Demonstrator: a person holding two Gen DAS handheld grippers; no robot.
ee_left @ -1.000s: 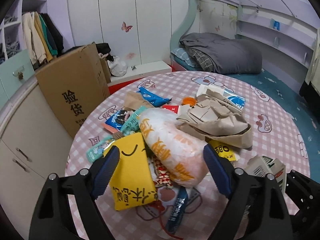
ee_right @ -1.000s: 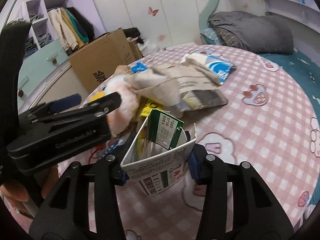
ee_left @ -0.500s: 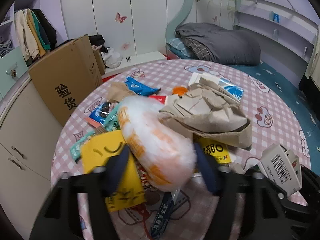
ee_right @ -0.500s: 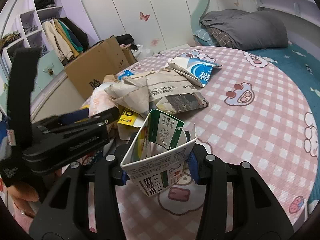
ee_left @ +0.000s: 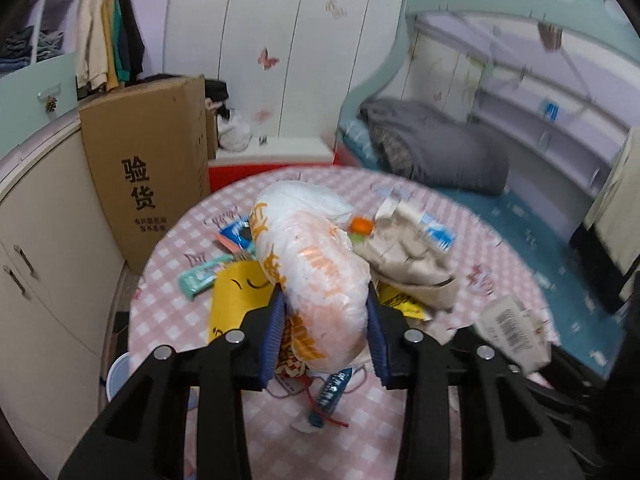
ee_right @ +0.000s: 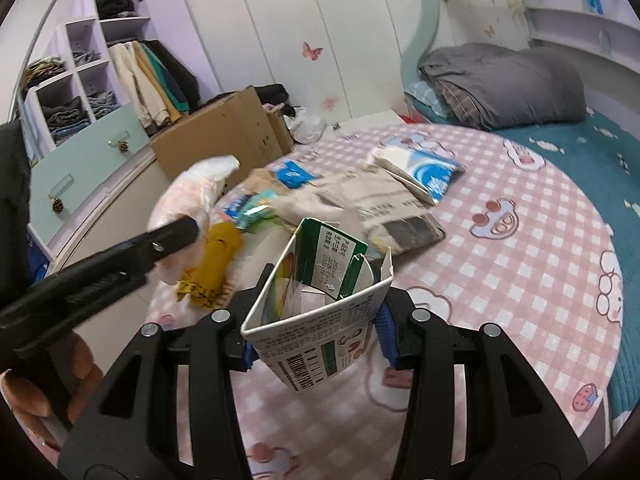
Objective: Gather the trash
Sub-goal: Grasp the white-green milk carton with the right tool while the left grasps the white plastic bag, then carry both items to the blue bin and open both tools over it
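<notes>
Jaws of the left gripper (ee_left: 325, 330) have just been closing, and their 2 blue pads now press on both sides of a white plastic bag with orange print (ee_left: 316, 264), which bulges up and away from them. Jaws of the right gripper (ee_right: 316, 338) are clamped on an opened milk carton (ee_right: 320, 308), pads against its 2 side walls.

Under and around the bag, a pile of trash lies on the pink checked cover (ee_left: 168, 320) of a round bed: a yellow wrapper (ee_left: 236, 300) just left of the bag, a green wrapper (ee_left: 202, 276) farther left, a blue packet (ee_left: 236, 232) behind it, an orange cap (ee_left: 361, 225) and a crumpled brown paper bag (ee_left: 412, 264) to the right, and a blue strip wrapper (ee_left: 334, 390) near the gripper. From the right wrist view, the paper bag (ee_right: 360, 200) and a blue and white pouch (ee_right: 428, 170) lie beyond the carton.

A big cardboard box (ee_left: 148, 168) stands off the bed's far left edge, beside a cream cupboard (ee_left: 48, 264). A folded grey quilt (ee_left: 436, 152) sits at the far right.

The carton is open at the top, its green flap standing up; pale scraps show inside, too unclear to name.

The left gripper (ee_right: 176, 240) reaches in from the left in the right wrist view, pointing down at the pile, with a hand (ee_right: 44, 392) wrapped around its handle.
</notes>
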